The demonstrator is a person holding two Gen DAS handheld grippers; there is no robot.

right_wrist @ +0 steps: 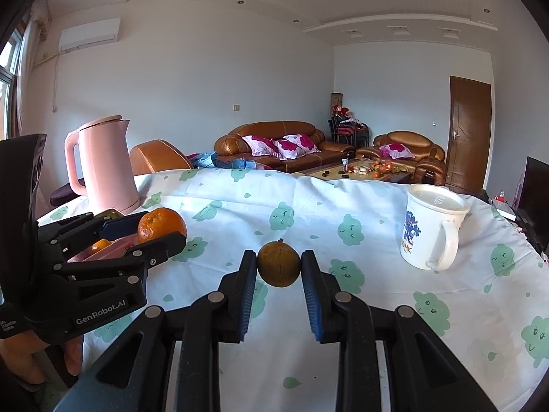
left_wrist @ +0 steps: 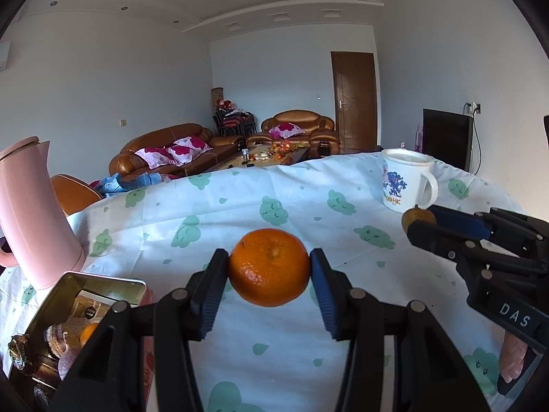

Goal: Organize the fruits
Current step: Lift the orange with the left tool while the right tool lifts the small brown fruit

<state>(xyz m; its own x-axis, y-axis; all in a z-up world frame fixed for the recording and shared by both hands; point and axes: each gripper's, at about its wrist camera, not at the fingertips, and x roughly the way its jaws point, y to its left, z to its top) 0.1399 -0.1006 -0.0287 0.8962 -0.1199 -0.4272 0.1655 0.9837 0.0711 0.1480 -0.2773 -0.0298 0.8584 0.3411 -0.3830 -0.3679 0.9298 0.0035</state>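
My left gripper [left_wrist: 269,266] is shut on a bright orange tangerine [left_wrist: 269,267] and holds it above the cloud-print tablecloth. It also shows at the left of the right wrist view [right_wrist: 161,231], gripping the tangerine [right_wrist: 159,228]. My right gripper [right_wrist: 278,264] is shut on a small brownish-yellow round fruit [right_wrist: 278,264], held above the cloth. It shows at the right of the left wrist view [left_wrist: 420,223] with the brown fruit [left_wrist: 417,218]. A pink tin box [left_wrist: 58,305] at lower left holds an orange fruit [left_wrist: 88,332] and wrapped snacks.
A pink kettle [left_wrist: 34,213] stands at the table's left, behind the tin. A white lidded mug [left_wrist: 405,180] stands at the right rear; it also shows in the right wrist view [right_wrist: 432,226]. Sofas and a coffee table lie beyond the table's far edge.
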